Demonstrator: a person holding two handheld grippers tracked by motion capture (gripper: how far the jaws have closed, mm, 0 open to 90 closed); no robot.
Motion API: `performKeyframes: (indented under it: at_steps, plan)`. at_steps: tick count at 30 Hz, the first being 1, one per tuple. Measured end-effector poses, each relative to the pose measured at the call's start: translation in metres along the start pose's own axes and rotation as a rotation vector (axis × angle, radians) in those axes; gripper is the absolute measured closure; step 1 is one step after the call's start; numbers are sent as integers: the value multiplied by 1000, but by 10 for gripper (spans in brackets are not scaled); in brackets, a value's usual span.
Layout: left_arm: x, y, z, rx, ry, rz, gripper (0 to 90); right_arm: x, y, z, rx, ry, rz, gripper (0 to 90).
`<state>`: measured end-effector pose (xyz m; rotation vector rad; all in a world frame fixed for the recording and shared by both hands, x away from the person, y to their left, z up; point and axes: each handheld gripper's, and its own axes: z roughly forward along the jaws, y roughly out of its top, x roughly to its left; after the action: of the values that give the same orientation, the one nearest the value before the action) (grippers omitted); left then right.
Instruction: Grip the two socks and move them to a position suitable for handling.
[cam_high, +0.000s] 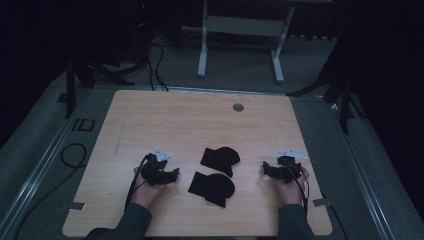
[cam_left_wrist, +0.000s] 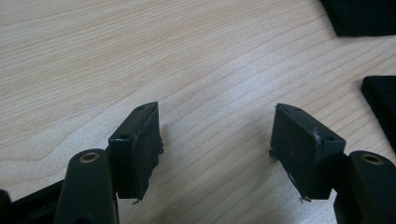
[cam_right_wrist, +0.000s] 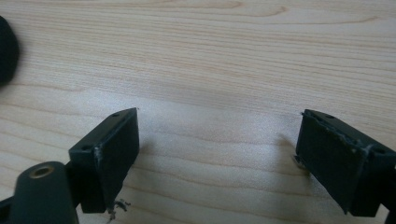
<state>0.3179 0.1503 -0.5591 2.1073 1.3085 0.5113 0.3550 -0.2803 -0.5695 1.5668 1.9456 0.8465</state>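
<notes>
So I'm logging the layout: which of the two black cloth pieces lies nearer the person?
The lower black cloth piece, beside the left gripper; the other black piece lies farther up the table.

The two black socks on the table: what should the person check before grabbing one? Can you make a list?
1. Left hand-held gripper open: ok, jaws stand apart.
2. Right hand-held gripper open: ok, jaws stand apart.
3. Nothing held between either pair of jaws: ok, bare table between them.
4. Farther black sock and nearer black sock lie between the grippers: ok.
5. Socks apart from each other: cannot tell, they lie very close.
6. Socks flat, not bunched: ok.
</notes>
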Motion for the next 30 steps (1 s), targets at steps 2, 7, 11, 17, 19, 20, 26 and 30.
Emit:
performKeyframes:
  at_steps: [2, 7, 11, 17, 19, 20, 26, 30]
  plan:
    - [0, 0, 0, 1, -1, 0, 338, 0, 0, 0, -1, 0, 1, 139]
    - [-1, 0, -1, 4, -4, -1, 336, 2, -1, -2, 0, -3, 3, 140]
    - [-1, 0, -1, 10, -6, 3, 331, 2, -1, -3, 12, 3, -3, 136]
    - [-2, 0, 0, 14, -10, 12, 290, 4, -1, -7, 46, 14, -14, 175]
    - [-2, 0, -1, 15, -14, 14, 286, 5, 0, -10, 58, 17, -18, 229]
    - [-1, 0, -1, 17, -16, 17, 286, 5, 0, -12, 64, 18, -23, 249]
    - [0, 0, -2, 23, -24, 25, 288, 12, 1, -22, 73, 32, -76, 407]
    - [1, -1, -2, 19, -27, 28, 290, 22, 2, -31, 72, 90, -117, 511]
